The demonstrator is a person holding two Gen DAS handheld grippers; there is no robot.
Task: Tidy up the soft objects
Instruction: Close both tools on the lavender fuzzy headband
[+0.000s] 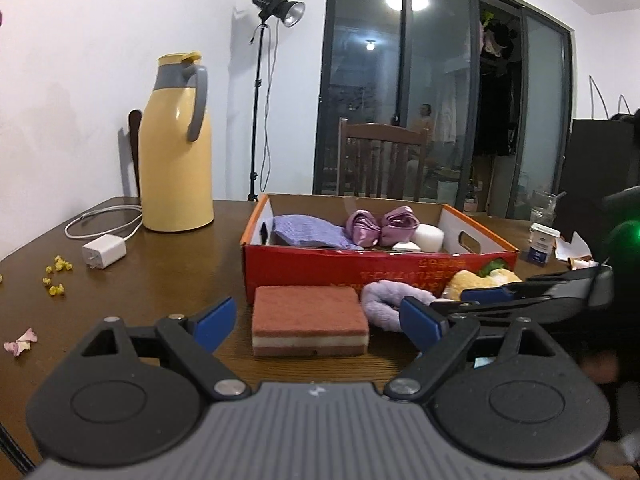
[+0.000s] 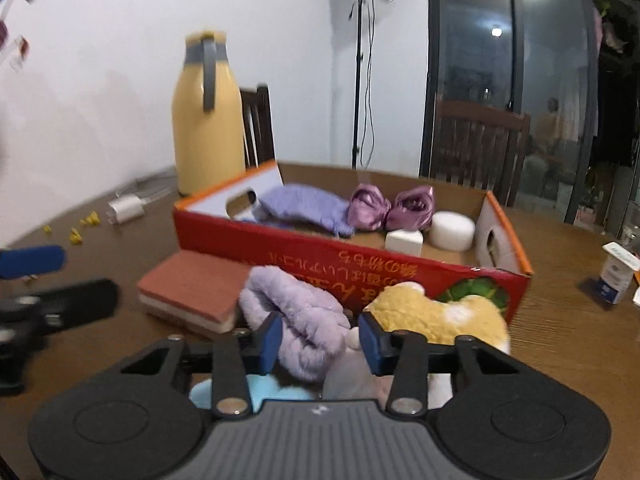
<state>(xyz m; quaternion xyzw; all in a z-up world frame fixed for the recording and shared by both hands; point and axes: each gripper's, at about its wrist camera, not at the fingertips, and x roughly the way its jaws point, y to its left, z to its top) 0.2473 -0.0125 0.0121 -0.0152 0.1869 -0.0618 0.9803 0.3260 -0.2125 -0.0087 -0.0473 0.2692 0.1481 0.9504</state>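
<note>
My left gripper (image 1: pixel 318 322) is open low over the wooden table, and a red-brown sponge (image 1: pixel 310 320) lies flat between its blue fingertips, untouched. In the right wrist view the sponge (image 2: pixel 192 292) sits left of a purple fluffy scrunchie (image 2: pixel 296 316). My right gripper (image 2: pixel 319 342) is shut on that scrunchie, whose fluff fills the gap between the pads. A yellow plush toy (image 2: pixel 440 312) lies right of it, and a light-blue plush (image 2: pixel 208 392) shows under the gripper. Behind stands the red cardboard box (image 2: pixel 320 256) holding a lavender knit cloth (image 2: pixel 304 204), pink satin bows (image 2: pixel 390 206) and white foam blocks (image 2: pixel 452 230).
A yellow thermos jug (image 1: pixel 176 152) stands at the back left, with a white charger (image 1: pixel 104 254) and cable beside it. Yellow crumbs (image 1: pixel 58 276) dot the left of the table. A small carton (image 1: pixel 542 244) and a glass jar (image 1: pixel 544 208) stand at the right. A wooden chair (image 1: pixel 380 160) is behind the box.
</note>
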